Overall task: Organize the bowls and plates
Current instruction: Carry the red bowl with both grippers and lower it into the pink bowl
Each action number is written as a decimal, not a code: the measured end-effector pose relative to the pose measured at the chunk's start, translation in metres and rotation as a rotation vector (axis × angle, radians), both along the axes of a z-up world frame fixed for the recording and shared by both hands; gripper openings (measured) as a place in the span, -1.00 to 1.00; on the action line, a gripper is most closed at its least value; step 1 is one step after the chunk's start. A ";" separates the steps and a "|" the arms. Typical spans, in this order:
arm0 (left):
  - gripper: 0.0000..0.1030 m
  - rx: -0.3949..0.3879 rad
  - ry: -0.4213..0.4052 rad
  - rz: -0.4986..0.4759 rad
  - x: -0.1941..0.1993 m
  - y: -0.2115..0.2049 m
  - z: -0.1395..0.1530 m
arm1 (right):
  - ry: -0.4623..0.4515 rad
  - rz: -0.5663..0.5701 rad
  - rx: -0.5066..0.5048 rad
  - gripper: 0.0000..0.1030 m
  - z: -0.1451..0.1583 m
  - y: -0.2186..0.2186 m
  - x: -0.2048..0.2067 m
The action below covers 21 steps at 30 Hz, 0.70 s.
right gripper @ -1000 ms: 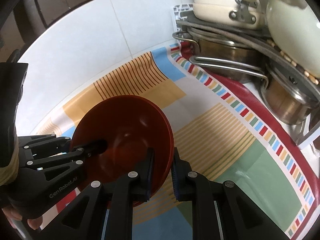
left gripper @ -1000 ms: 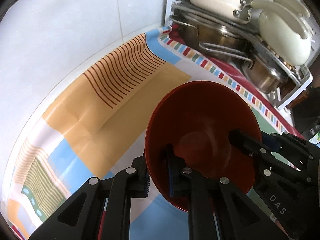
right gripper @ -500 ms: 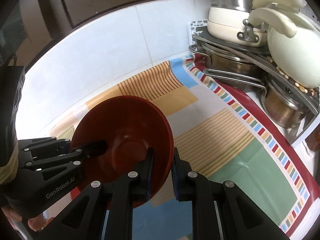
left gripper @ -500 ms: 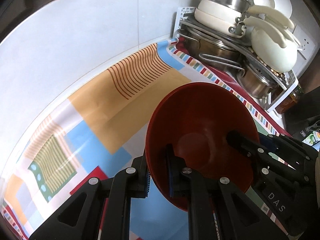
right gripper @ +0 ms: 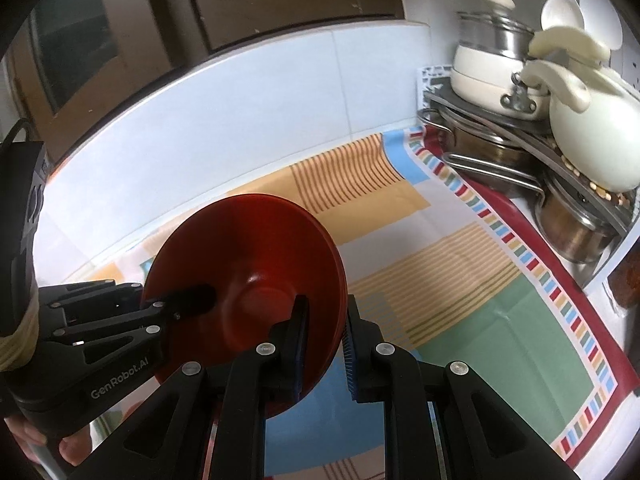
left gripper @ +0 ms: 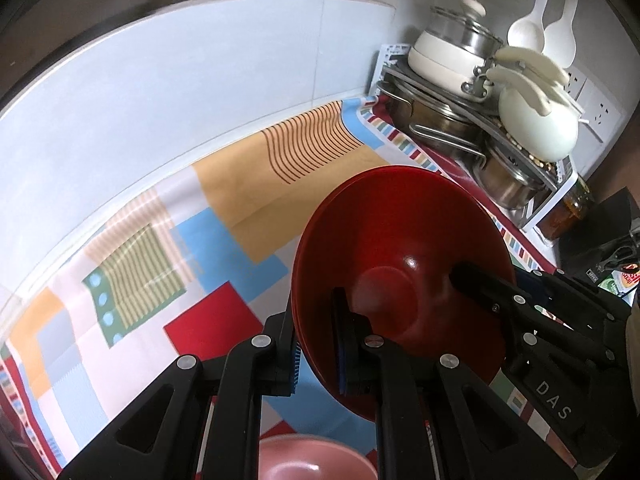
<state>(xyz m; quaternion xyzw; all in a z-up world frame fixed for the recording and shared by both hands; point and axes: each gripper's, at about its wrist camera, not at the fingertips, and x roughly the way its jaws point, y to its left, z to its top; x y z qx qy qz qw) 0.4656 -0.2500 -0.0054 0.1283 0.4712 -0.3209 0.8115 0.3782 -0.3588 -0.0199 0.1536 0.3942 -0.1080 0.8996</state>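
A red bowl is held in the air above the patterned tablecloth, gripped by both grippers. My left gripper is shut on the bowl's near-left rim, one finger inside and one outside. My right gripper is shut on the bowl's right rim in the same way. Each gripper shows in the other's view, clamped on the opposite rim. A pink bowl sits below at the bottom edge of the left wrist view.
A rack at the back right corner holds steel pots, a cream pot with glass lid and a pale lidded pan. A white tiled wall runs behind the tablecloth.
Both grippers have lifted the red bowl higher and drawn back from the wall; more tablecloth shows, and the pink bowl has come into the left wrist view below.
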 end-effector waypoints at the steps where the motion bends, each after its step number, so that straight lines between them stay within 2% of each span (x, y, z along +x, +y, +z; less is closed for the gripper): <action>1: -0.71 -0.002 -0.001 0.007 -0.002 0.004 0.001 | -0.003 0.005 -0.002 -0.66 0.002 0.003 -0.002; 11: -0.71 -0.004 -0.024 0.074 -0.027 0.045 0.012 | -0.038 0.084 -0.015 -0.66 0.017 0.037 -0.017; 21: -0.71 -0.005 -0.025 0.134 -0.052 0.082 0.015 | -0.052 0.163 -0.015 -0.66 0.020 0.064 -0.033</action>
